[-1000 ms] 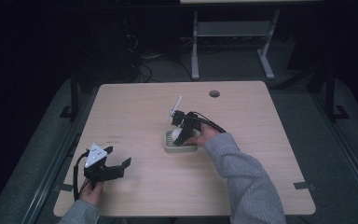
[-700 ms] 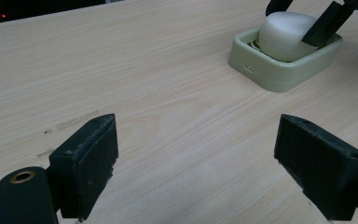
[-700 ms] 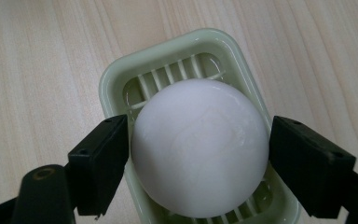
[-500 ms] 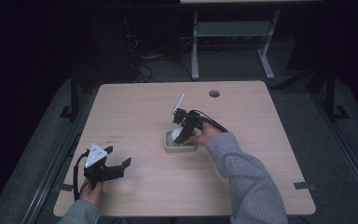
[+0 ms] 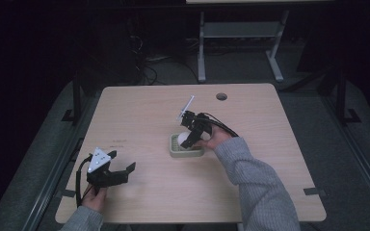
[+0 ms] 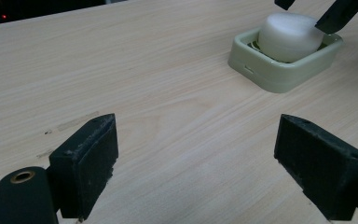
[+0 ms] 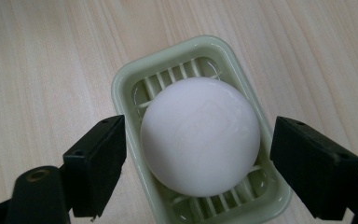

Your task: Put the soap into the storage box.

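Note:
A round white soap bar [image 7: 200, 141] lies in a pale green slotted soap dish [image 7: 126, 81] near the middle of the table. My right gripper [image 7: 198, 163] hovers just above it, open, one jaw on each side of the bar and clear of it. In the high view the right gripper [image 5: 189, 137] is over the dish [image 5: 187, 153]. My left gripper [image 5: 118, 173] rests low at the table's front left, open with nothing between its jaws. Its own view shows the dish [image 6: 279, 77] and soap [image 6: 290, 37] far ahead to the right.
The light wooden table [image 5: 139, 115] has a round cable hole [image 5: 221, 96] near its far edge. A metal frame on legs [image 5: 241, 33] stands on the dark floor behind the table.
The right gripper has shifted slightly over the soap dish; the left gripper has stayed where it was.

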`<state>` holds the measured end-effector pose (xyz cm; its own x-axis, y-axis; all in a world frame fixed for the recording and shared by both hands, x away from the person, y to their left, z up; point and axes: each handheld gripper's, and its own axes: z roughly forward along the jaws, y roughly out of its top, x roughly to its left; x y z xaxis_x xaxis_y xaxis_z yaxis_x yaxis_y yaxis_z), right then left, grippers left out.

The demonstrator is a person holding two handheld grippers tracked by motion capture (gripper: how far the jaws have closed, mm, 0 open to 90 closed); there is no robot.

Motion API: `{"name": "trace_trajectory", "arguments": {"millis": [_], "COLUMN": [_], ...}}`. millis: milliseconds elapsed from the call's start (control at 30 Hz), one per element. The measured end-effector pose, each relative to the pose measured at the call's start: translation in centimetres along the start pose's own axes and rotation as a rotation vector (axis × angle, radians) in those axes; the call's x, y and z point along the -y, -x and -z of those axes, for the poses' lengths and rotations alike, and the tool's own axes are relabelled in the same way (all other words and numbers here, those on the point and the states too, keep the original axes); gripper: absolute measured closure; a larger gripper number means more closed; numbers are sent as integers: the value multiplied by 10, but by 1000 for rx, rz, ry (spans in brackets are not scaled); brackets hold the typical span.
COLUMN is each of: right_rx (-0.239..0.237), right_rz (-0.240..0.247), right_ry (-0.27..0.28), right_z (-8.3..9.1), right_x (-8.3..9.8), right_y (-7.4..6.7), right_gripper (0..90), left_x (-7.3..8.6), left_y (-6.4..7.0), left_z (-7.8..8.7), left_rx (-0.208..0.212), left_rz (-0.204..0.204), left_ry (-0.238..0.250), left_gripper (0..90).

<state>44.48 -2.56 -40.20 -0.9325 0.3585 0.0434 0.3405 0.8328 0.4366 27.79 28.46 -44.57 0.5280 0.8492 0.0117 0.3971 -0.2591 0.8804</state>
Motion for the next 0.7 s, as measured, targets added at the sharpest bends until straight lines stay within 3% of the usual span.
{"name": "trace_trajectory", "arguments": {"millis": [700], "right_rx": [5], "right_rz": [-20], "right_ry": [47], "right_z": [25], "right_x": [14], "right_y": [-1], "right_gripper": [174], "left_x": [1], "left_y": [1], "left_z": [0], "left_rx": [2], "left_rz": [-2], "left_ry": [-1], "left_gripper": [131]}}
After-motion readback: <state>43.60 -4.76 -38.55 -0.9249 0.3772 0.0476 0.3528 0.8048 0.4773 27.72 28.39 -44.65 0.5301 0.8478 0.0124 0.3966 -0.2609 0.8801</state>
